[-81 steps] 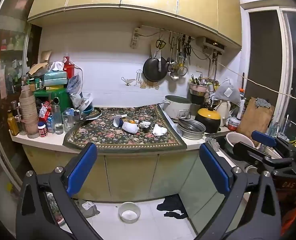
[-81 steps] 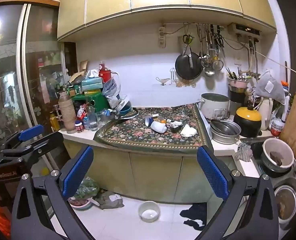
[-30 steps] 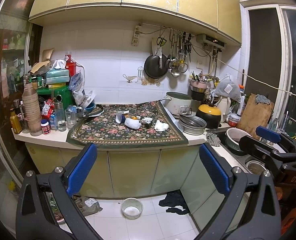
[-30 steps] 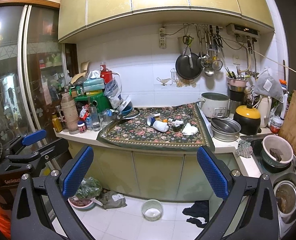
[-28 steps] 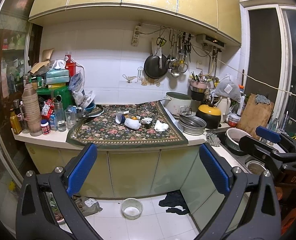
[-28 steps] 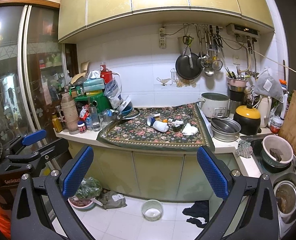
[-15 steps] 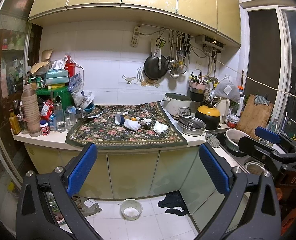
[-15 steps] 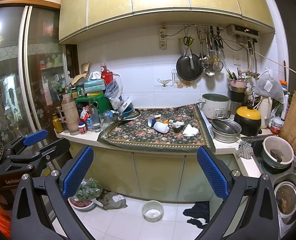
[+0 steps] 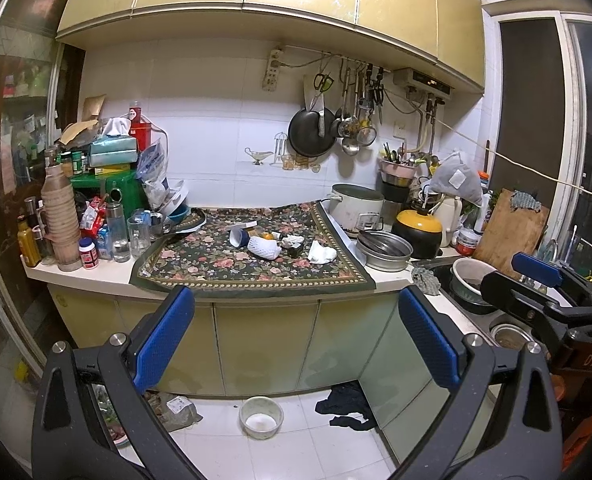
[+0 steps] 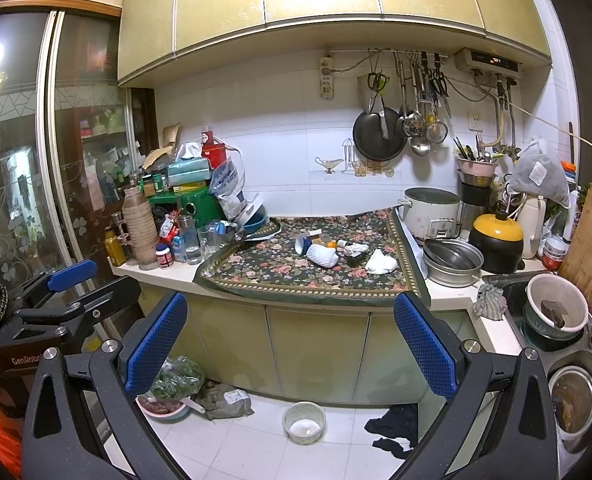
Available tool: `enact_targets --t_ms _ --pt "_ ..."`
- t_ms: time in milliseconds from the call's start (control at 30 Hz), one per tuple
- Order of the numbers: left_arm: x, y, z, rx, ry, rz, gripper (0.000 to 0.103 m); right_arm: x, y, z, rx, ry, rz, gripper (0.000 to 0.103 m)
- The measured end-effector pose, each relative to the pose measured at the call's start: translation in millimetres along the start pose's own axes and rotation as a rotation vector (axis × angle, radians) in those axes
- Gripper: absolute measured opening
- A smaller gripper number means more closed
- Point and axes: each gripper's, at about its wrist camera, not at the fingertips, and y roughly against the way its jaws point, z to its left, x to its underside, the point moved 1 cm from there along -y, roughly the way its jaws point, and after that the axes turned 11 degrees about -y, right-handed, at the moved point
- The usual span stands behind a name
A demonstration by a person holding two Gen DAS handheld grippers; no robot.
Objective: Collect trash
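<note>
Both grippers hang well back from the kitchen counter, facing it across open floor. The left gripper (image 9: pixel 296 344) has its jaws spread wide with nothing between the blue pads; the right gripper (image 10: pixel 292 344) is likewise spread wide and empty. Each shows at the edge of the other's view, only partly, cut off by the dark rim of the lens.

The trash lies far off on the floral cloth (image 9: pixel 232 264) that covers the middle of the counter. A crumpled white tissue (image 9: pixel 322 253) sits toward the cloth's right side. Left of it lies a white foam net sleeve (image 9: pixel 264 249), and just beyond that a tipped blue cup (image 9: pixel 238 237). Between the sleeve and the tissue are small scraps (image 9: pixel 292 241), among them something orange and something dark, too small to identify. Whether these pieces touch one another cannot be told at this distance.

To the left of the cloth a crowd of bottles, jars and a stack of brown cups (image 9: pixel 59 216) overlaps so that many items are half hidden. To the right stand a pale cooker pot (image 9: pixel 355 208), nested steel bowls (image 9: pixel 383 249) and a black pot with a yellow lid (image 9: pixel 417 232). The sink at far right is mostly blocked by the right gripper in the left view.

On the floor near the cabinets sit a small white bowl (image 10: pixel 303 422), a dark cloth (image 10: pixel 395 426), and a bag of greens (image 10: pixel 178 378) partly hidden behind the right gripper's left finger.
</note>
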Motion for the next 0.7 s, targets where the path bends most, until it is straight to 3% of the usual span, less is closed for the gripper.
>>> enact_targets --t_ms 433,700 --pt "1 -36 4 -0.023 0.032 0.03 0.103 -6 -29 -24 0.002 -0.025 0.026 0.103" --pt "-11 -106 28 -0.013 0.031 0.051 0.102 -17 -79 -52 0.061 -0.066 0.03 0.103"
